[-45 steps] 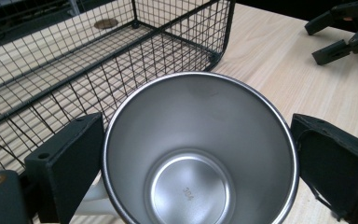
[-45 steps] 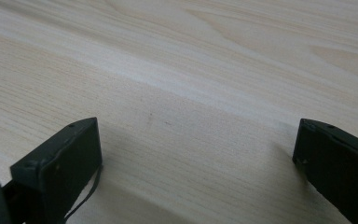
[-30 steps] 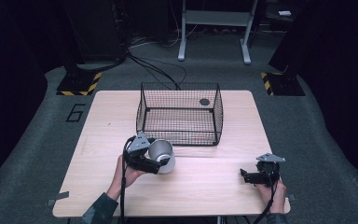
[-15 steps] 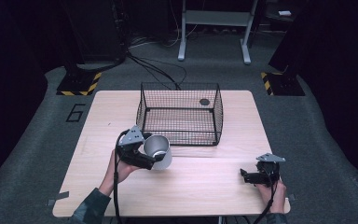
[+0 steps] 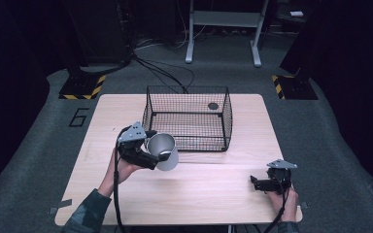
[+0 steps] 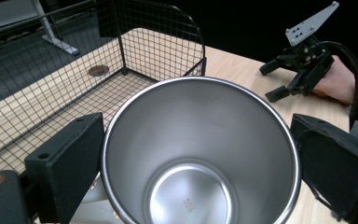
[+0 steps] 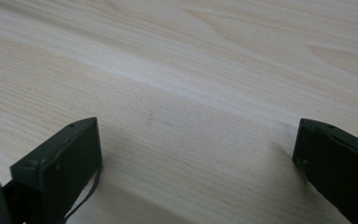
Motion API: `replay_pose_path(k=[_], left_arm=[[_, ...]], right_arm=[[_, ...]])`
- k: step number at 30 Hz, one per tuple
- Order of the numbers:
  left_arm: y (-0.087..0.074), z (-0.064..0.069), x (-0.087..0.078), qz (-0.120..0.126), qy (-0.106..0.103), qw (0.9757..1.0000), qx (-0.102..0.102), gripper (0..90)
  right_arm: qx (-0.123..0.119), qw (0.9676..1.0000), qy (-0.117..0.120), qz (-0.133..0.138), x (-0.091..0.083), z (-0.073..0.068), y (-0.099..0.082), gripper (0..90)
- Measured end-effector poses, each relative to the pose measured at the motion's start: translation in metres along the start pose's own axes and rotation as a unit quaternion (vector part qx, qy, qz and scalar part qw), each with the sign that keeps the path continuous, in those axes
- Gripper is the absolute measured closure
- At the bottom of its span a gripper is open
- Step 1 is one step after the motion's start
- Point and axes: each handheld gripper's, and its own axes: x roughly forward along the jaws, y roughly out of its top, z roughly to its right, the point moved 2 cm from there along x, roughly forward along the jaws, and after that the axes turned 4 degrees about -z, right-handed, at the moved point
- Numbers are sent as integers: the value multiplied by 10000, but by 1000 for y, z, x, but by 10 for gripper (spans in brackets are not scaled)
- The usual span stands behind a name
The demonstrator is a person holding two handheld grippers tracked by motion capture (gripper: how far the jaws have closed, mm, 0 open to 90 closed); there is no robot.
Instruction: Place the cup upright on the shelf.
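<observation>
Steel cup: shiny, empty, clamped in the left gripper just before the wire basket. Left gripper view shows its stamped bottom. Right gripper: jaws apart, over bare table.

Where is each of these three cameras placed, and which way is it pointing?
High view: above the person's side, looking forward and down on the pale wooden table; forearms, both hands show.
Left gripper view: rides the left gripper, looking into the shiny steel cup clamped between its jaws, toward the black wire basket.
Right gripper view: rides the right gripper, facing bare tabletop, jaws apart.
Shared: high and left gripper views both show cup, basket, right gripper.
</observation>
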Motion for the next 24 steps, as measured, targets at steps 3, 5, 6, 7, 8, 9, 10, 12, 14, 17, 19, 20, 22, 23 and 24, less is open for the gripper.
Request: replay_pose_path(k=[3,5,6,7,8,9,10,12,14,17,19,20,22,23,24], left_arm=[[5,0,-1,4,24,10000,41,57],[10,-1,-2,26,12,10000,64,57],[12,-2,-3,5,-6,10000,74,57],[12,-2,-3,5,-6,10000,74,57],[14,-3,-3,3,37,9999,100,57],[17,-4,-3,12,12,10000,72,57],[17,-4,-3,12,12,10000,72,57],[20,-6,-4,38,30,10000,86,57],[25,-9,-6,53,1,10000,82,57],[27,-10,-7,93,10,9999,87,58],[32,-12,-9,106,13,9999,92,57],[32,-12,-9,106,13,9999,92,57],[37,-15,-11,87,15,9999,126,57],[37,-15,-11,87,15,9999,126,57],[40,-16,-12,95,-8,9999,126,57]], right_arm=[[-22,10000,1,19,0,0,0,7],[-1,10000,2,-7,0,0,0,7],[-1,10000,6,-2,0,0,0,7],[-1,10000,6,-2,0,0,0,7],[3,10000,-2,32,0,0,0,7],[2,10000,8,9,0,0,0,7],[2,10000,8,9,0,0,0,7],[1,10000,-3,8,0,0,0,7],[-13,10000,1,0,0,0,0,7],[3,10000,8,23,0,0,0,7],[-2,10000,6,1,0,0,0,7],[-2,10000,6,1,0,0,0,7],[3,10000,9,26,0,0,0,7],[0,10000,-2,15,0,0,0,7],[-24,10000,2,1,0,0,0,7]])
